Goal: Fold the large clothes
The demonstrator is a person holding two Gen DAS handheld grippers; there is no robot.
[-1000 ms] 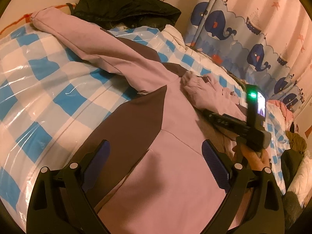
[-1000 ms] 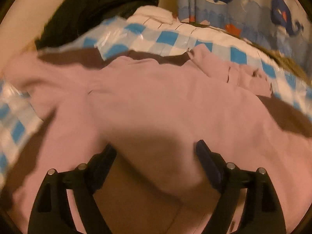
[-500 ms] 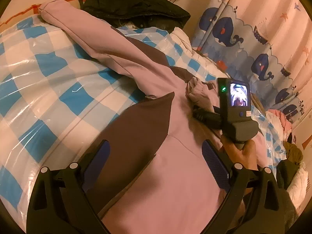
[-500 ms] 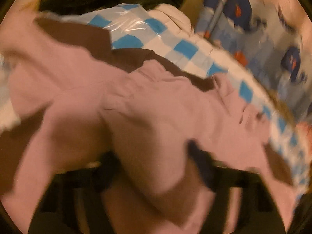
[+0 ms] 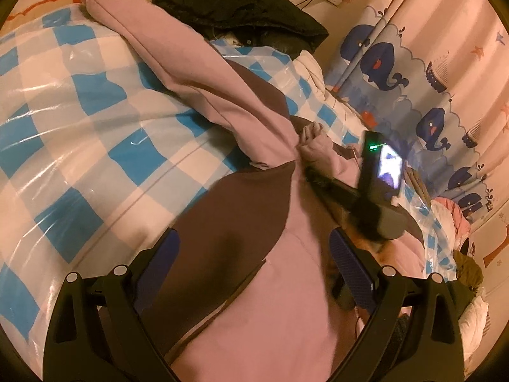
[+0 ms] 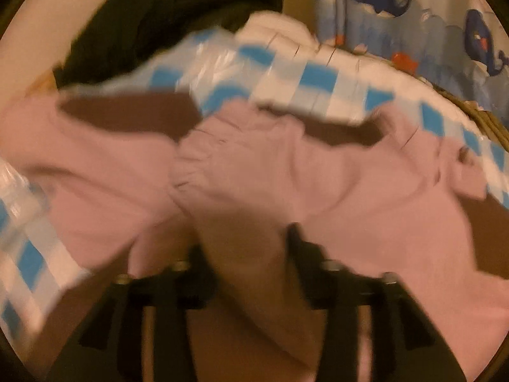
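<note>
Pink-and-brown jacket [image 5: 286,286] sprawled across blue-checked bed cover [image 5: 79,127], one sleeve [image 5: 178,63] flung toward the wall. Right gripper [image 6: 245,242] has a bunched fold between its jaws, which are easing apart, probably re-gripping. Left gripper [image 5: 254,254] hangs spread over the body panel, pinching nothing. Black coat [image 5: 241,9] heaped at the head end crowds the sleeve; whale curtain [image 5: 413,79] alongside.
</note>
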